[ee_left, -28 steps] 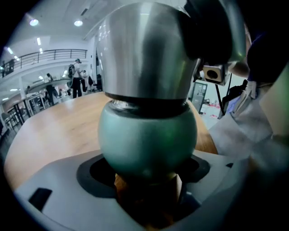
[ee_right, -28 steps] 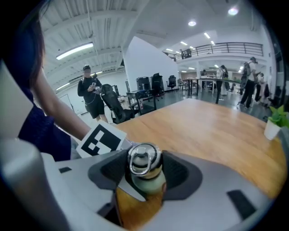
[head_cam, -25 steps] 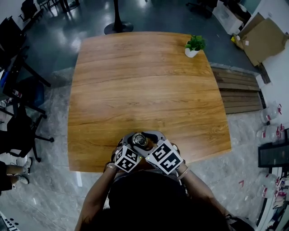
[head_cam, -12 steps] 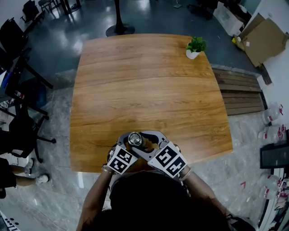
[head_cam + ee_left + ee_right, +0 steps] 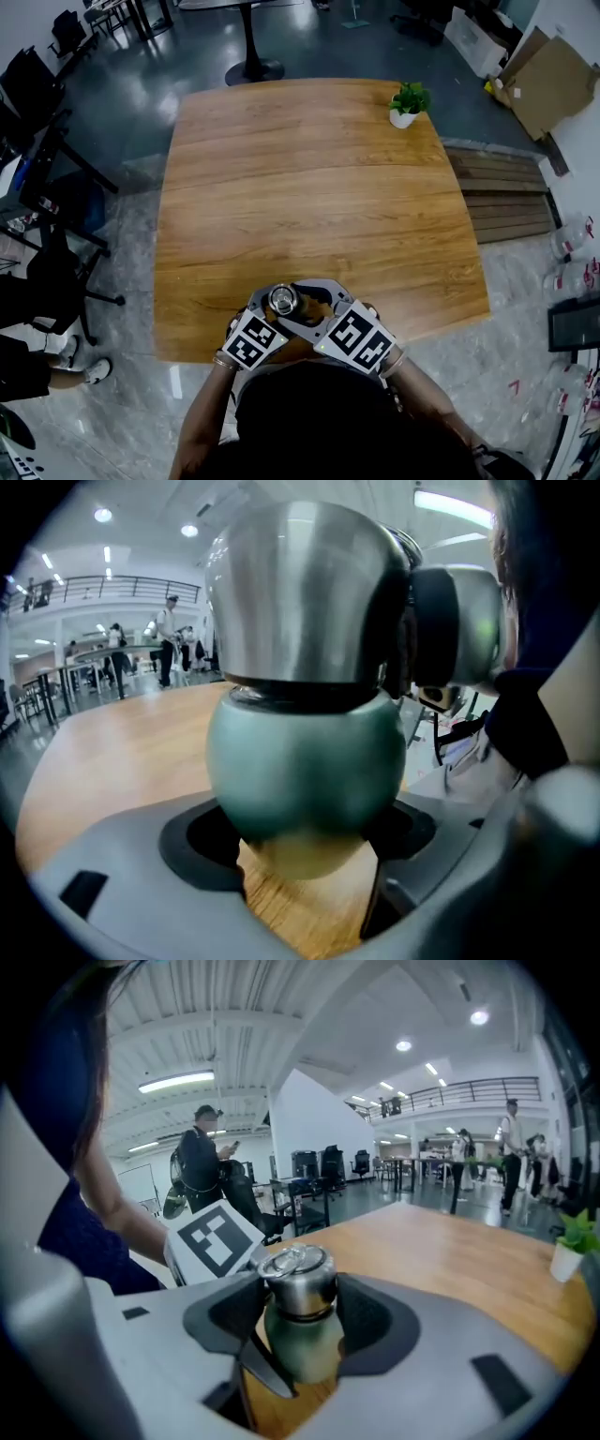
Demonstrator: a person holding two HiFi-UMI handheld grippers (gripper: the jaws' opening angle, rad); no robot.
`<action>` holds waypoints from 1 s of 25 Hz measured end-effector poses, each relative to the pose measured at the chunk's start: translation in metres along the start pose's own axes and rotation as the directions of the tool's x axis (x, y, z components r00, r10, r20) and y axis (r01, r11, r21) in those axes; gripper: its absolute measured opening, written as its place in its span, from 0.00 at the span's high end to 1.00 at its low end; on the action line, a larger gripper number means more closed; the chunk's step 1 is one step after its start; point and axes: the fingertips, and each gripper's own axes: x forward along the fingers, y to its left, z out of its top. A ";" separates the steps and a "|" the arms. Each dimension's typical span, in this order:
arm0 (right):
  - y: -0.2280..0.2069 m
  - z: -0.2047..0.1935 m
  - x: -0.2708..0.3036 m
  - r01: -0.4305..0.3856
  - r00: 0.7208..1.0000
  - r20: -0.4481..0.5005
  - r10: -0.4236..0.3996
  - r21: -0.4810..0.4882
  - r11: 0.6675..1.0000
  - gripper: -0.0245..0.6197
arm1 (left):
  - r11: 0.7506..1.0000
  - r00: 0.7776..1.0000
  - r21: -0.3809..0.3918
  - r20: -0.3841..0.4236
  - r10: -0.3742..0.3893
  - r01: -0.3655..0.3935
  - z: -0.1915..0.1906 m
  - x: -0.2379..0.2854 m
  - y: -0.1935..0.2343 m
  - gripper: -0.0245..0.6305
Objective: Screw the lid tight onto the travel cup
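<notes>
at the near edge of the wooden table point(image 5: 309, 187), the left gripper point(image 5: 305, 850) clamps the green travel cup point(image 5: 305, 761) just above the wood. the right gripper point(image 5: 300, 1321) seems to pinch its steel lid point(image 5: 298, 1283). tightening looks in hand; next, twist the lid against the braced body.

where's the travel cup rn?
Head view, bottom centre: travel cup at the table's near edge, body in the left hand-held gripper, lid in the right hand-held gripper.
</notes>
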 end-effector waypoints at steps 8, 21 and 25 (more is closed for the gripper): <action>-0.009 0.005 -0.005 0.128 0.990 0.046 -0.131 0.057 0.990 0.59 | 0.990 0.990 0.009 -0.036 0.139 -0.139 0.008 0.004 0.014 0.36; -0.011 0.018 -0.003 0.157 0.985 0.070 -0.160 0.038 0.987 0.58 | 0.990 0.989 0.010 -0.043 0.141 -0.141 0.015 -0.002 0.016 0.36; -0.006 0.018 -0.006 0.055 0.997 0.058 -0.056 0.034 0.998 0.57 | 0.998 0.998 0.052 -0.048 0.032 -0.029 0.011 -0.004 0.004 0.36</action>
